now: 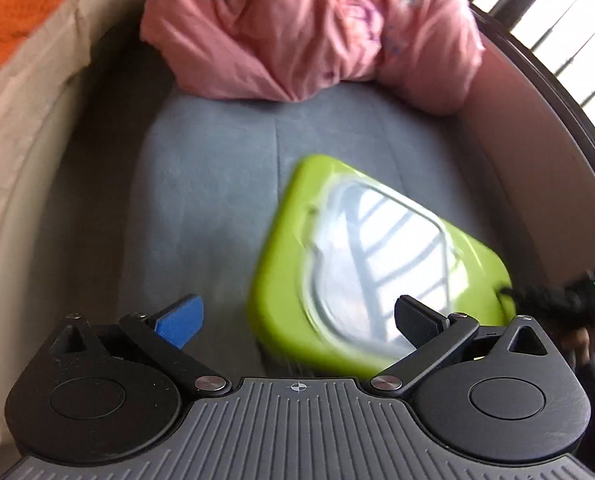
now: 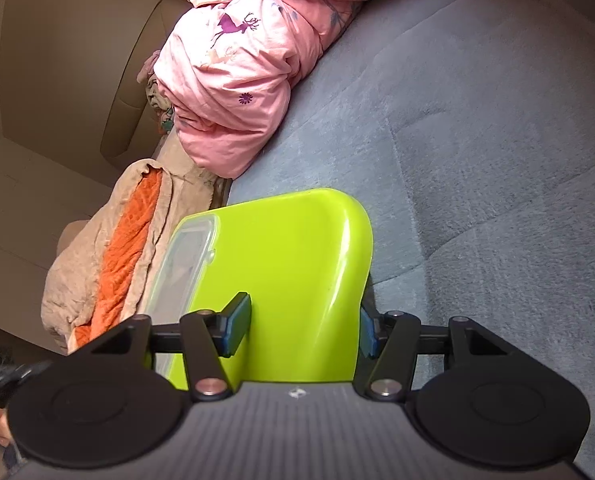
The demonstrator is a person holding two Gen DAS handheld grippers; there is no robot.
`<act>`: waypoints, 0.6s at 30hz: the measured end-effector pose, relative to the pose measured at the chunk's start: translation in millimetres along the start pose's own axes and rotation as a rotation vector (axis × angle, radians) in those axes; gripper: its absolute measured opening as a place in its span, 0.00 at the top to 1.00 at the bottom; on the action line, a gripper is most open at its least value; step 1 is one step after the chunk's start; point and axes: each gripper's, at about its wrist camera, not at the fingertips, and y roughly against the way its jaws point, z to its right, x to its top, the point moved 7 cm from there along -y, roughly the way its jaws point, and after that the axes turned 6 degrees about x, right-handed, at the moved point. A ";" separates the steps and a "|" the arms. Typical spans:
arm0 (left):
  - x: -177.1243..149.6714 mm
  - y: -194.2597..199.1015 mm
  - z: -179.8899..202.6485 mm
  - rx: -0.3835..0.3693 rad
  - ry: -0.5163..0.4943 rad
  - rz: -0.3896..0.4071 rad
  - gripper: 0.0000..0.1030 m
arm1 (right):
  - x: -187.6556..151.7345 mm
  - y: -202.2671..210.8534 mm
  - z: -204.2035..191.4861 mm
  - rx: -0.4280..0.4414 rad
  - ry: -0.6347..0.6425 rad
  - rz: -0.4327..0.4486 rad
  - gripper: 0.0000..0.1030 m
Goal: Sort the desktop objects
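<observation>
Pinching lime box (image 2: 297, 280), right tongs (image 2: 303, 330); left tongs (image 1: 297, 318) spread, empty.

Glossy smooth green plastic box (image 2: 297, 280) with clear lid; matt napped grey bed cover (image 2: 477, 160); soft pink cotton quilt (image 2: 237, 80) at eleven o'clock.

Daylight enters through the barred window (image 1: 557, 12), blown out to white at the left wrist view's upper right. Its bars reflect as glare on the clear panel of the green box (image 1: 373, 264) — which is smeared by motion blur, edges soft. The right wrist view is sharper and evenly lit, with a dim tan wall (image 2: 57, 80) at left. Both views bow strongly at the edges — corners darken to black.
</observation>
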 end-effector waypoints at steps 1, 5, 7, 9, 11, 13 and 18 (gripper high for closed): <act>12.0 -16.6 -9.3 -0.024 0.009 -0.017 0.00 | -1.0 -0.1 0.0 0.002 -0.001 0.000 0.44; 42.8 -81.9 -19.2 -0.138 0.087 -0.081 0.00 | -5.8 -0.5 0.2 0.009 -0.001 -0.004 0.44; 49.1 -105.9 -13.2 -0.197 0.114 -0.109 0.00 | -7.9 -1.1 -0.3 0.012 0.006 -0.006 0.44; 53.6 -125.9 -7.4 -0.206 0.127 -0.123 0.00 | -9.1 -3.0 -0.8 0.018 0.011 -0.010 0.44; 56.1 -133.8 -3.6 -0.187 0.133 -0.114 0.13 | -9.5 -5.0 0.5 0.030 0.005 -0.013 0.44; 58.2 -133.0 -1.6 -0.184 0.145 -0.095 0.20 | -8.5 -6.9 1.6 0.036 0.002 -0.011 0.44; 41.0 -80.2 -5.8 -0.244 0.179 -0.037 0.34 | -3.9 -7.3 4.4 0.016 0.004 0.015 0.38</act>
